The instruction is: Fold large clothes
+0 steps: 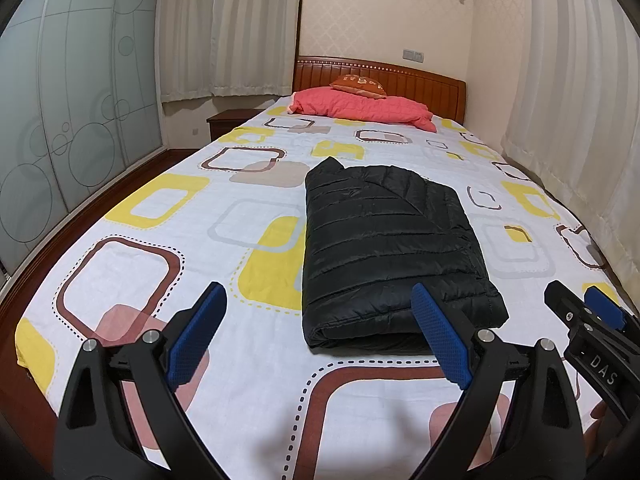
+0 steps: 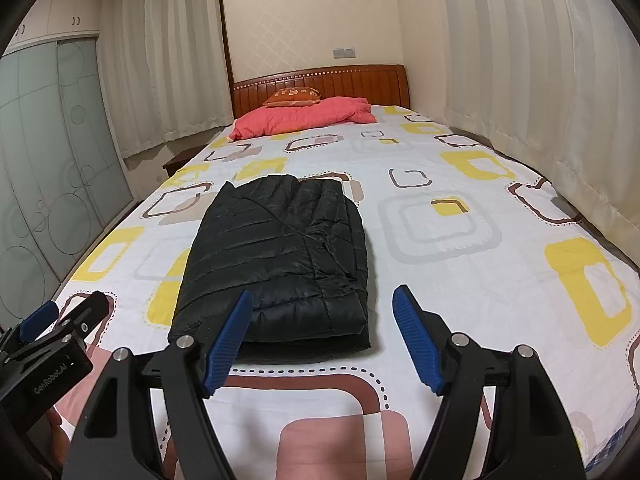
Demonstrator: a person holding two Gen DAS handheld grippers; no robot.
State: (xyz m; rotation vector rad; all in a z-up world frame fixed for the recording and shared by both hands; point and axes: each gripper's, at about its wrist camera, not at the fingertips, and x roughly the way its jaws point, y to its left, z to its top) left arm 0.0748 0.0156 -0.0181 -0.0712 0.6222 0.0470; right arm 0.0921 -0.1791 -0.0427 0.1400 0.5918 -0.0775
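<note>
Jacket: a black quilted jacket [image 1: 384, 240] lies on the bed [image 1: 168, 272], already folded into a thick rectangle, its layered fold edge toward the cameras and its collar end toward the headboard [image 1: 380, 80].
Where it sits: about the middle of the bed's width, on the patterned sheet, well apart from the pink quilt [image 1: 360, 108] and orange cushion [image 1: 360, 82] at the head of the bed.
Left tongs: the left tongs [image 1: 320, 332] stand wide apart and hold nothing; the right-hand pad overlaps the jacket's near edge in the picture, but I cannot tell that it touches.
Right tongs: the right tongs [image 2: 324, 340] are also spread wide and empty, hanging just short of the jacket's near right corner.
Why they are held so: both pairs point downward toward the near edge, side by side, each showing at the edge of the other's view. That fits either a release after a fold or readiness to take the near edge.
Progress, as a judgement: the fold looks nearly or fully done; the bundle is compact and lies flat.
Handling: the padded fabric is slippery and springy, so layers may slide or puff open if only the top one is pinched.
Room: curtains [image 2: 520, 80] and a glass wardrobe [image 1: 72, 120] border the bed.
</note>
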